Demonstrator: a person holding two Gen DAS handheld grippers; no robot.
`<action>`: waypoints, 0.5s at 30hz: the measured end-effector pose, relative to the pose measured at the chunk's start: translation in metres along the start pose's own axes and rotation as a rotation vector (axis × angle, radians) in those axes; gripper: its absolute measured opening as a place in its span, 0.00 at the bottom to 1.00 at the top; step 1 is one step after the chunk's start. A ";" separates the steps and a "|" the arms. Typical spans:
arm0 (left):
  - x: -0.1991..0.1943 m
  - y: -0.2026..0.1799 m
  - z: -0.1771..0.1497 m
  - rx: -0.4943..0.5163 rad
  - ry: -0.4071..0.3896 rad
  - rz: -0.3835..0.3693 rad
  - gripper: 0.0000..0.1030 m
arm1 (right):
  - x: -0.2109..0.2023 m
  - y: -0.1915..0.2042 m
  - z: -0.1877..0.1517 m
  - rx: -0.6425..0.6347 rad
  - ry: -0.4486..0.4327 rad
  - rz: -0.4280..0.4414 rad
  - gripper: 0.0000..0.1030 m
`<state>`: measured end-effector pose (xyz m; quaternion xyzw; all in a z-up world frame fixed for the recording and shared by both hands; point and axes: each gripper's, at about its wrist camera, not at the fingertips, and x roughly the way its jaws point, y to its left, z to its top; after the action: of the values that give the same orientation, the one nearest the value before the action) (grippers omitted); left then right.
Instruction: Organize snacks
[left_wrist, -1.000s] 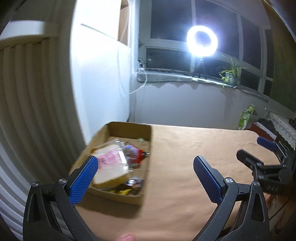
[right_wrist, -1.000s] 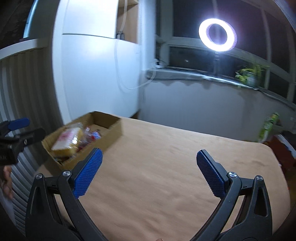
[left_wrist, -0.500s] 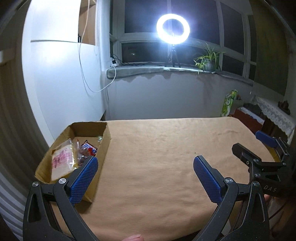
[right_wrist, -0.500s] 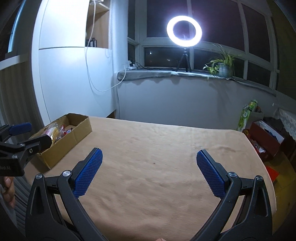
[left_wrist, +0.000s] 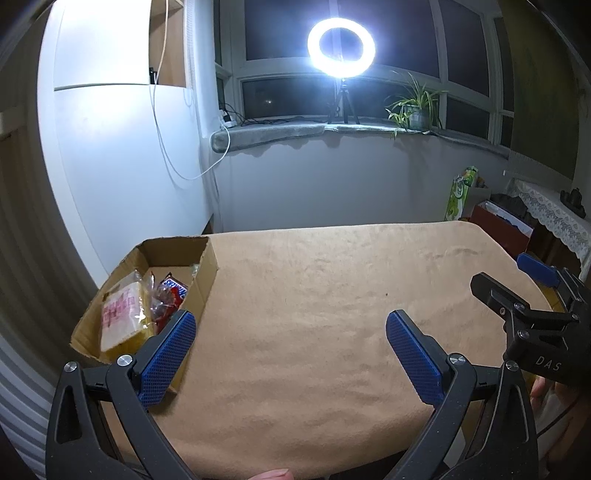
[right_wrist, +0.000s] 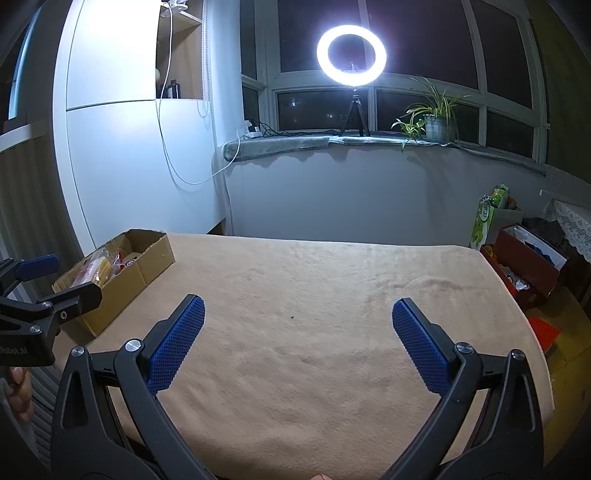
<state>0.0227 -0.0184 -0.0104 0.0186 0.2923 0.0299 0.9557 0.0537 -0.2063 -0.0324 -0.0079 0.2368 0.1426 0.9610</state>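
Behind the table we see a dark window with a lit ring light (left_wrist: 341, 47) on a small tripod and a potted plant (left_wrist: 415, 107) on the sill, while a white cabinet (left_wrist: 122, 162) stands at the left. Our table (left_wrist: 332, 295) is covered by a tan cloth. At its far left corner sits an open cardboard box (left_wrist: 205, 273), and inside it we make out a pale yellow packet with a pink label (left_wrist: 122, 314), a red Snickers bar (left_wrist: 176, 290) just beside it and some clear wrappers. We hold the left gripper (left_wrist: 290, 354) above the near edge of the cloth, next to the box, its blue pads wide apart with nothing between them. Our right gripper (right_wrist: 299, 343) hovers over the middle of the cloth, equally spread and empty, well apart from the box
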 end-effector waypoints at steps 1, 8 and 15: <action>0.000 0.001 0.000 -0.002 0.000 0.001 0.99 | -0.001 0.001 0.000 -0.001 -0.001 0.000 1.00; -0.001 0.008 -0.001 -0.023 0.004 -0.002 0.99 | 0.000 0.007 0.002 -0.011 0.000 -0.001 1.00; -0.002 0.010 -0.003 -0.026 0.004 0.001 0.99 | 0.000 0.009 0.002 -0.011 0.002 -0.002 1.00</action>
<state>0.0191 -0.0083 -0.0113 0.0061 0.2938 0.0341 0.9552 0.0517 -0.1979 -0.0303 -0.0137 0.2369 0.1431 0.9608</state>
